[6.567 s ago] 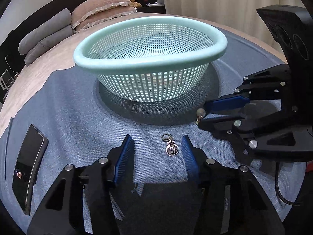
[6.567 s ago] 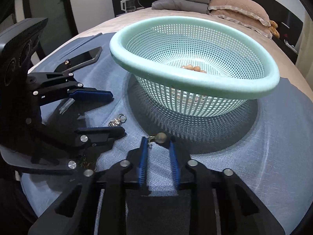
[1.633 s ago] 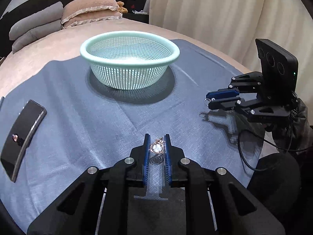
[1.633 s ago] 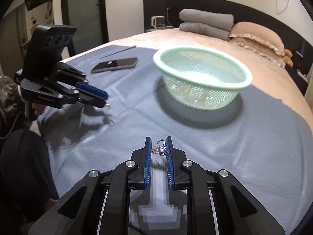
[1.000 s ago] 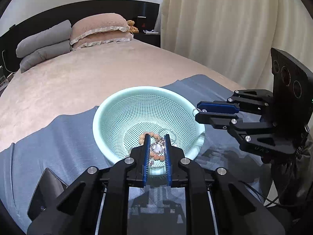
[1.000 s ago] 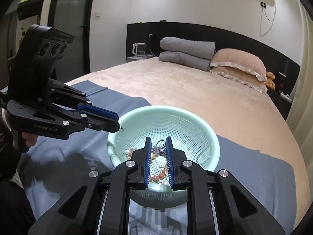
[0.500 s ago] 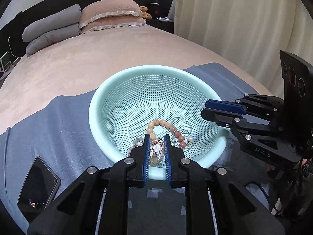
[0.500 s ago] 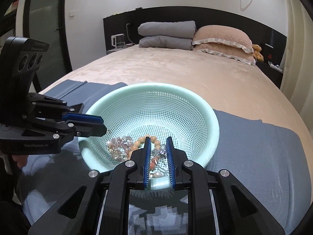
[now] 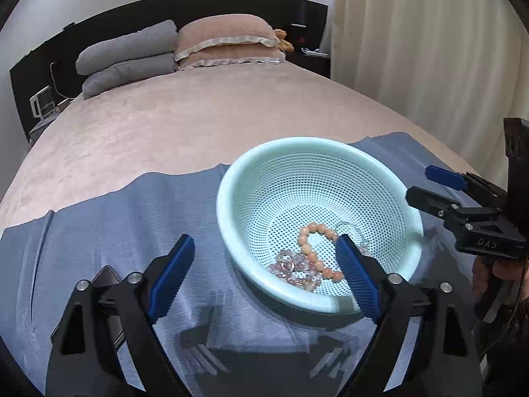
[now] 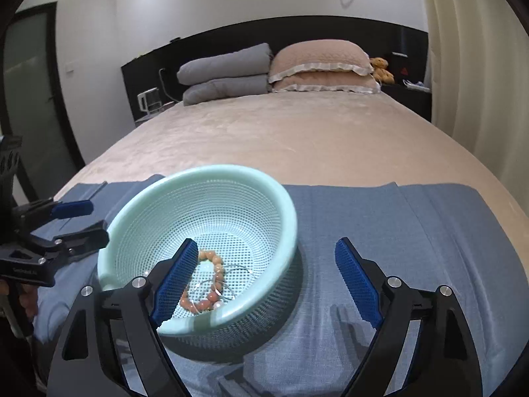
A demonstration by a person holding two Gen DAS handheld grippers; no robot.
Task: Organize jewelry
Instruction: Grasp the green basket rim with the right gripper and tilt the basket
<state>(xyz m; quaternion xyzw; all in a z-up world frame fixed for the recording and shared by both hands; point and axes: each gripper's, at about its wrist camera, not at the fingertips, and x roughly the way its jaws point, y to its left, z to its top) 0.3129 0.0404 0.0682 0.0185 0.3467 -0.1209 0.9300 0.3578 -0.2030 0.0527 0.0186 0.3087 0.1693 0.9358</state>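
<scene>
A mint green mesh basket [image 9: 231, 178] stands on a blue cloth [image 9: 132, 218] spread over the bed. In it lie a peach bead bracelet [image 9: 310, 248], pale pink crystal pieces [image 9: 291, 266] and thin silver rings. My left gripper [image 9: 264, 240] hovers over the basket's near left rim. Its jaws are opening and hold nothing. The right gripper [image 10: 266, 242] hangs over the basket's [image 10: 211, 170] near right side, above the bracelet [image 10: 215, 261], jaws opening and empty. Each gripper shows in the other's view, the right gripper [image 9: 421, 183] and the left gripper [image 10: 97, 220], on opposite sides of the basket.
A dark phone [image 9: 105, 274] lies on the cloth at the near left, partly hidden by my left finger. Beyond the cloth stretches the beige bedspread [image 9: 198, 125], with grey and pink pillows [image 9: 224, 43] at the black headboard. Curtains [image 9: 429, 49] hang on the right.
Both grippers were shut on small jewelry pieces above the basket and now stand wide apart and empty. Both have sunk a little and shifted, so the basket sits off-centre.
</scene>
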